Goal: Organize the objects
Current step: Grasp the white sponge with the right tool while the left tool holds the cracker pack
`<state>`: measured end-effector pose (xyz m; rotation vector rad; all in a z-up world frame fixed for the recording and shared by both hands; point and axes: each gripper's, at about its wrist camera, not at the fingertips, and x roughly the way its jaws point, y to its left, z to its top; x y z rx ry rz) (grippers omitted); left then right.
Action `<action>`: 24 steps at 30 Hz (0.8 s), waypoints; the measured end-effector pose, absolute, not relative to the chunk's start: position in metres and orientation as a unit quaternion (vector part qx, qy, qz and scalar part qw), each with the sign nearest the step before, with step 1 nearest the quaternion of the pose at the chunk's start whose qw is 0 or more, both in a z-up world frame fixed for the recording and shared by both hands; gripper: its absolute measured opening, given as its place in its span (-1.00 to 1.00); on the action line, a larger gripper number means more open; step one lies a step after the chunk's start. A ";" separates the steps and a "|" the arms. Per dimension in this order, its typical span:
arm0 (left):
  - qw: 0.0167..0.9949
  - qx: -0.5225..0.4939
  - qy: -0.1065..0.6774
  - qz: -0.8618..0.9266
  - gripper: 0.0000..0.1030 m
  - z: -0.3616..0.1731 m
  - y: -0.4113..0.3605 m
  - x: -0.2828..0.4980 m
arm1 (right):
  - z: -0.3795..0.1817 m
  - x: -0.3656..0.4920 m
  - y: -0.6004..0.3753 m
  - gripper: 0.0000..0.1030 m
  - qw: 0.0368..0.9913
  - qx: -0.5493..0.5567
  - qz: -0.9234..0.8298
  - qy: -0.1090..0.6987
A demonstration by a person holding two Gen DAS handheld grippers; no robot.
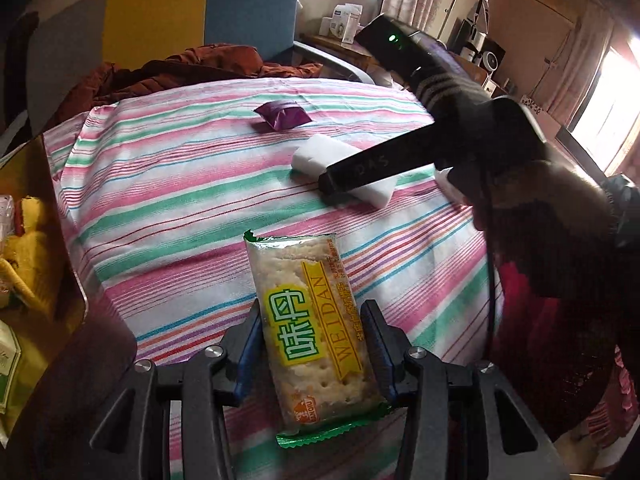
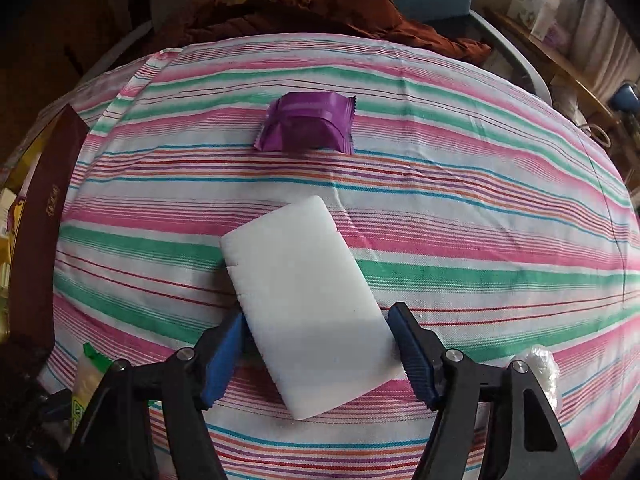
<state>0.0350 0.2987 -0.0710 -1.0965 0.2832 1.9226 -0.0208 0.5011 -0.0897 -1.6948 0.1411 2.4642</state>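
Pinching a cracker packet (image 1: 318,334) across its width, the left hand-held gripper (image 1: 316,350) is carrying it clear of the striped surface (image 1: 168,184), its blue pads (image 1: 246,354) pressing on the two long edges near the packet's lower half. The wrapper is glossy film and looks slippery, and the crackers inside are brittle, so a light squeeze on the edges seems wiser than any pressure on the flat faces.

In the right wrist view, the right hand-held gripper (image 2: 318,354) is straddling a white foam block (image 2: 306,304) lying flat and slightly askew on the surface. Its jaws are standing spread, the left pad touching or nearly touching the block's side and the right pad (image 2: 414,354) sitting just beside the other side with a thin gap, so the block is not yet gripped. The block looks light, soft and compressible; taking it across its narrow width near the near end, as the jaws are now lined up, should hold it without crushing.

Farther off, a purple wrapped sweet (image 2: 306,126) is sitting alone toward the far side of the surface, well apart from the block. At the far left edge, a dark red box (image 2: 42,208) is standing open beside the surface, probably the place where things are being collected.
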 end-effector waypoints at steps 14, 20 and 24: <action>0.402 -0.366 0.097 0.834 -0.08 -0.002 0.250 0.046 | -0.084 -0.016 0.491 0.45 0.084 -0.546 0.834 -0.005; 0.357 -0.357 0.072 0.860 -0.08 0.010 0.218 0.035 | -0.086 -0.021 0.485 0.46 0.087 -0.545 0.834 -0.016; 0.335 -0.352 0.064 0.871 -0.08 0.015 0.199 0.031 | -0.085 -0.020 0.484 0.45 0.089 -0.543 0.835 -0.020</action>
